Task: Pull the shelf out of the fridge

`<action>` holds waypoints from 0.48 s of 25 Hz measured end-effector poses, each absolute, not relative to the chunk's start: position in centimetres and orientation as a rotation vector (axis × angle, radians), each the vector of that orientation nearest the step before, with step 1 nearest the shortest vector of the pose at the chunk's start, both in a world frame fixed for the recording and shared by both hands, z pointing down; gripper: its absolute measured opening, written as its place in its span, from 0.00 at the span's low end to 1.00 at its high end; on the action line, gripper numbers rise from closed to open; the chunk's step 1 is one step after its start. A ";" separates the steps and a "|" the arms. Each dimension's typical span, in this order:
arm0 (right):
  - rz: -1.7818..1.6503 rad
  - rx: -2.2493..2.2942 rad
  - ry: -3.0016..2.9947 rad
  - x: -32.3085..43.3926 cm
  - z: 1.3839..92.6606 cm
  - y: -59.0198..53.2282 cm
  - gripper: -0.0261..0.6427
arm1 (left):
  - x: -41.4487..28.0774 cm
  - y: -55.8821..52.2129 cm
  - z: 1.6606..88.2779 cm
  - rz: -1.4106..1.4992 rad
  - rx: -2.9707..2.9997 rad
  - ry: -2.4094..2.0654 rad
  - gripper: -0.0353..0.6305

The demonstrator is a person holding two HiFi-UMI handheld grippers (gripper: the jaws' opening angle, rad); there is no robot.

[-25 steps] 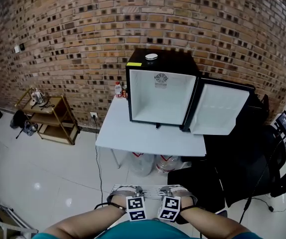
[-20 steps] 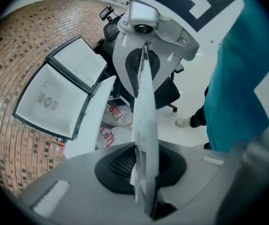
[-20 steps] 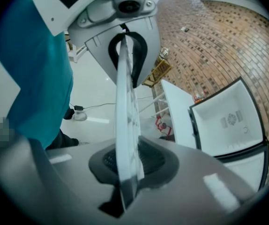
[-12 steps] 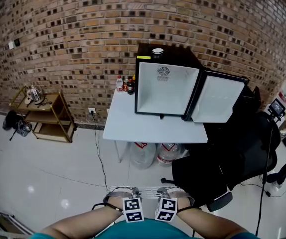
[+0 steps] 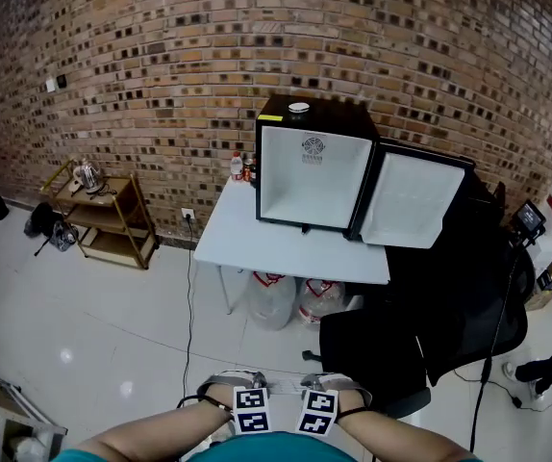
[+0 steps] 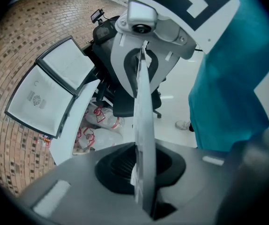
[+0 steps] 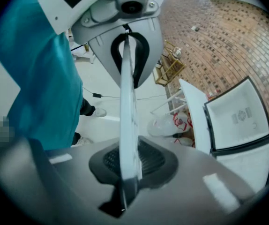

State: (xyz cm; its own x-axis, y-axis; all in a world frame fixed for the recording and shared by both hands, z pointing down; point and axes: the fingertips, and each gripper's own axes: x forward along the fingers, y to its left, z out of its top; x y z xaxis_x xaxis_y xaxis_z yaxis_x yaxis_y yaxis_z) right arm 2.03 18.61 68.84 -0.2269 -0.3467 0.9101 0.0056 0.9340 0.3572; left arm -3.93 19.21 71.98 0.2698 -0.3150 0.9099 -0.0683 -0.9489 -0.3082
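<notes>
Basically the pull-out looks done: shelf (image 6: 141, 125) is out of the fridge (image 5: 313, 176) and hanging between the two grippers, close in front of the person's torso, well apart from the fridge

- left gripper (image 6: 141, 189): jaws nearly together, clamped on one edge of the shelf. Thin pale panel seen edge-on, running straight out to the other gripper facing it
- right gripper (image 7: 125, 182): same on the opposite edge, jaws pinched onto the panel, nothing else between them
- both point steeply down. In the head view only the marker cubes and a sliver of the shelf show at the bottom edge
- fridge sits on the white table (image 5: 286, 248) against the brick wall, door (image 5: 413, 200) swung open to the right, cavity looks bare, no shelf visible inside
- black chair (image 5: 382, 349) stands between the person and the table's right end, water jugs (image 5: 274, 301) underneath it

My read: extraction step finished, what's left is carrying and parking the panel. Next move needs both clamps kept on and the two hands moving together. Any twist or spreading between them loads a thin plate held only at its edges and it could slip out. Bare tabletop in front of the fridge looks like the obvious drop spot, approach from the left to stay off the chair
</notes>
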 end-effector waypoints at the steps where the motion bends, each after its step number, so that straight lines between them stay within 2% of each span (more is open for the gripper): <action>1: -0.332 0.246 -1.779 2.9 69.0 19.1 0.09 | -3.0 19.7 72.2 -1.753 -2.335 0.356 0.11; 6: -0.289 0.225 -1.801 5.7 69.2 21.0 0.09 | -0.1 21.6 72.3 -1.769 -2.321 0.315 0.11; 12: -0.251 0.244 -1.800 5.0 68.8 21.9 0.09 | -0.7 22.3 72.1 -1.759 -2.342 0.239 0.11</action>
State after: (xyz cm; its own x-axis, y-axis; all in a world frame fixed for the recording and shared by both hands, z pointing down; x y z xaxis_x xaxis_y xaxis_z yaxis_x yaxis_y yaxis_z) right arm 4.95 21.90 68.85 -0.2372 -0.2965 0.9251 -0.0324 0.9542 0.2976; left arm -0.69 22.32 72.06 0.2779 -0.2492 0.9277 -0.0078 -0.9663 -0.2572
